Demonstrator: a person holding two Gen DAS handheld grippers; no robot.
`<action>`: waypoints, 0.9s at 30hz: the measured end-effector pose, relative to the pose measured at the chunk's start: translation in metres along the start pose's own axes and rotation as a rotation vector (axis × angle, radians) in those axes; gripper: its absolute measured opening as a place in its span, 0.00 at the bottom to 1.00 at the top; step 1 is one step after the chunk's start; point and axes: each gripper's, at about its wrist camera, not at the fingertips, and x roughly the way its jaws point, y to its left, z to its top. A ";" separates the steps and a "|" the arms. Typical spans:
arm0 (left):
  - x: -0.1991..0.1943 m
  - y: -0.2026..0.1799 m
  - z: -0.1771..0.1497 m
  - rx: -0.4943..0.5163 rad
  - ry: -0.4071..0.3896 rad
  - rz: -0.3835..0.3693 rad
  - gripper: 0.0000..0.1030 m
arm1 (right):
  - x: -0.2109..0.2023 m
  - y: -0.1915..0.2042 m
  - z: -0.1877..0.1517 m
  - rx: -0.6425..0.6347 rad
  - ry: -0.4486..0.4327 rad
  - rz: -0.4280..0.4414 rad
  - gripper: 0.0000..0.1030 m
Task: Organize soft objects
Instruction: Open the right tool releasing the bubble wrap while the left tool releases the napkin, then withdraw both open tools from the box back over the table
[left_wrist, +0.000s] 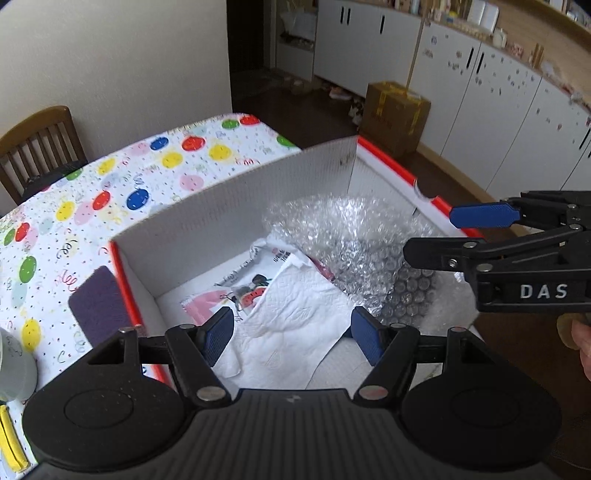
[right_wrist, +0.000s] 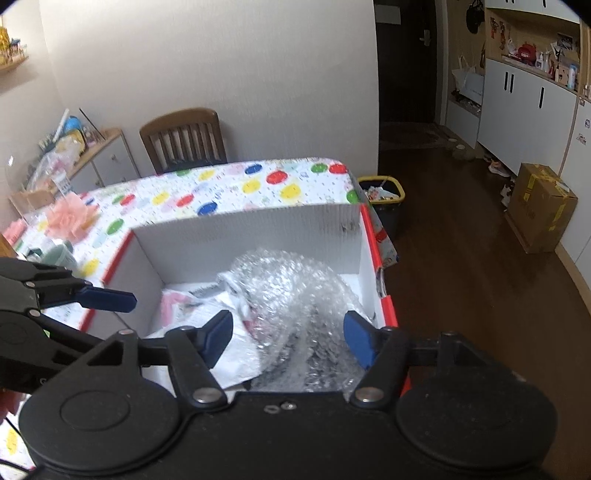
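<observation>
The left hand-held gripper (left_wrist: 291, 334) is held above the box (left_wrist: 236, 192), its blue pads (left_wrist: 218, 332) spread wide and nothing gripped between them. Below it, inside the box, a white quilted cloth (left_wrist: 295, 328) is seen lying over a printed bag (left_wrist: 243, 280). The right hand-held gripper (right_wrist: 288, 336) is likewise held open and empty, over the bubble wrap (right_wrist: 295, 295), which is heaped against the box's right wall and partly over the cloth and bag. No pad is seen touching any of these soft things. The box is set on a desk (left_wrist: 147, 166) covered in a dotted cloth. A purple pad (left_wrist: 98, 306) lies just beside the box's left wall, and a pink flower (right_wrist: 68, 218) farther off on the desk.
</observation>
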 end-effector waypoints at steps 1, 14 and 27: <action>-0.005 0.002 -0.001 -0.003 -0.012 -0.005 0.68 | -0.004 0.001 0.001 0.001 -0.007 0.007 0.67; -0.072 0.053 -0.027 -0.071 -0.147 -0.021 0.75 | -0.040 0.057 0.013 -0.036 -0.091 0.106 0.82; -0.119 0.160 -0.079 -0.260 -0.241 0.031 0.94 | -0.024 0.140 0.019 -0.067 -0.110 0.181 0.93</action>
